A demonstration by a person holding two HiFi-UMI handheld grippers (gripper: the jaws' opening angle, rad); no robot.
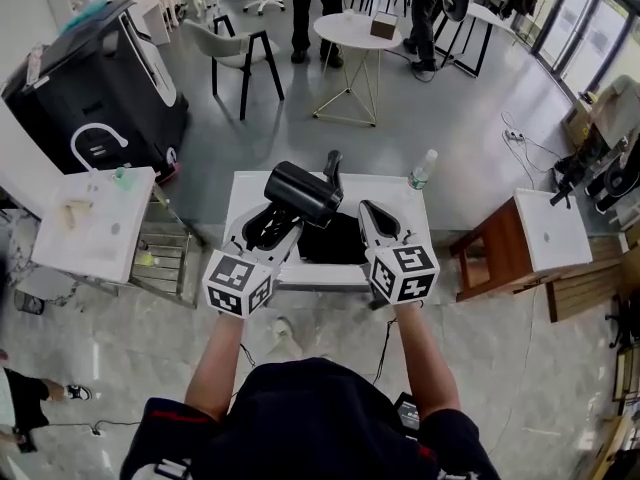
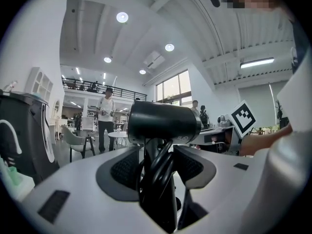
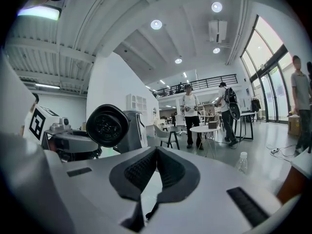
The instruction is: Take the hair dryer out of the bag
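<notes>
Left gripper (image 2: 156,167) jaws clamp the hair dryer (image 1: 303,193) by its handle, barrel crosswise, clear above the bag (image 1: 335,240); right gripper (image 3: 155,165) jaws closed, empty, just beside.

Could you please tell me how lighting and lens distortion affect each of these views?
Head view: even light, wide-angle bowing, black cylindrical hair dryer sharp. Left gripper view: fisheye, dark corners, its handle silhouetted. Right gripper view: fisheye, tall bright windows at right.
</notes>
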